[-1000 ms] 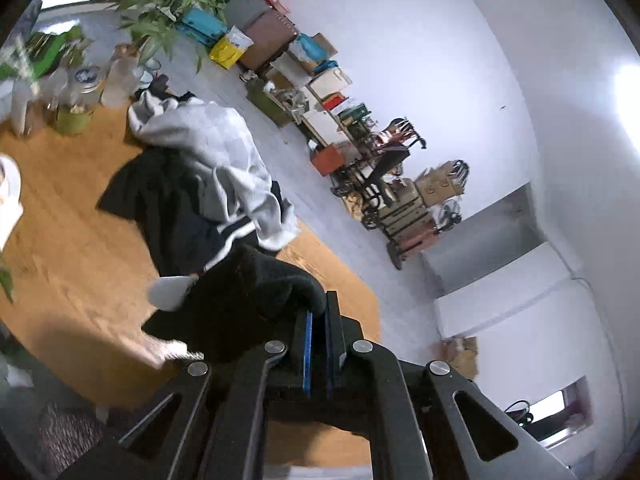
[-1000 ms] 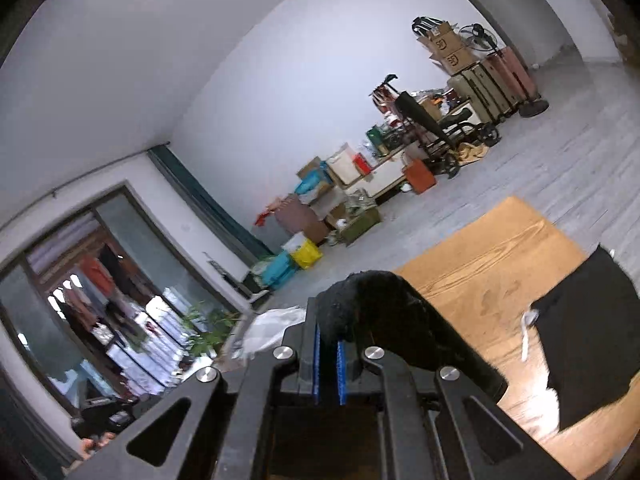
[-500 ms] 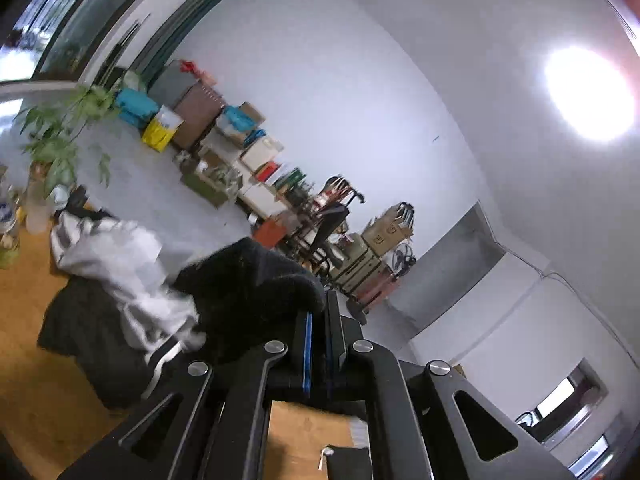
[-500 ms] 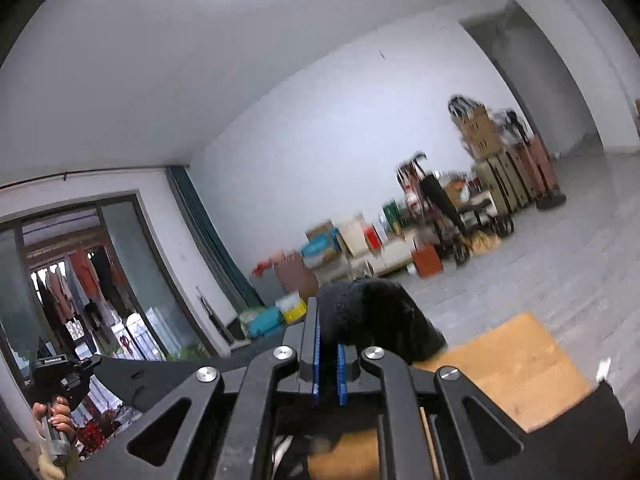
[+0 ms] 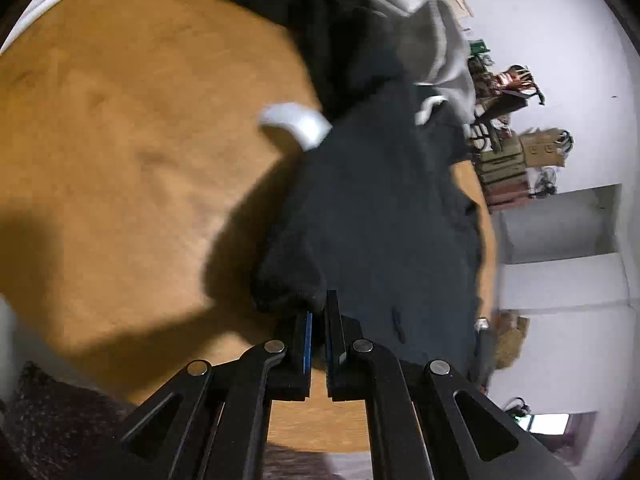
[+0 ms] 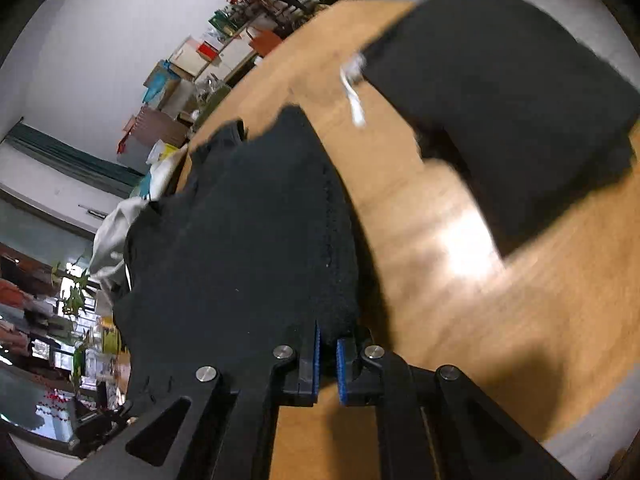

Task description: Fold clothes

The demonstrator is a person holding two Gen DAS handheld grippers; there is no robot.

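Note:
A black garment (image 5: 384, 208) stretches away over the wooden table (image 5: 132, 152), and my left gripper (image 5: 317, 320) is shut on its near corner. In the right wrist view the same black garment (image 6: 248, 248) spreads out ahead, with my right gripper (image 6: 327, 344) shut on its near right corner. Beyond it in the left wrist view lie a grey-and-white garment (image 5: 436, 28) and more dark cloth. A folded black garment (image 6: 508, 96) with a white tag (image 6: 354, 92) rests on the table (image 6: 440, 280) to the right.
A small white object (image 5: 296, 124) lies on the wood beside the dark cloth. Boxes, a cart and clutter (image 5: 516, 152) line the far white wall. Plants and jars (image 6: 80, 308) stand at the table's far left end. A patterned rug (image 5: 44, 420) shows below the table edge.
Both grippers have dropped from high up, where they faced the room and ceiling, down to the table. The black garment they hold now lies spread across the wood.

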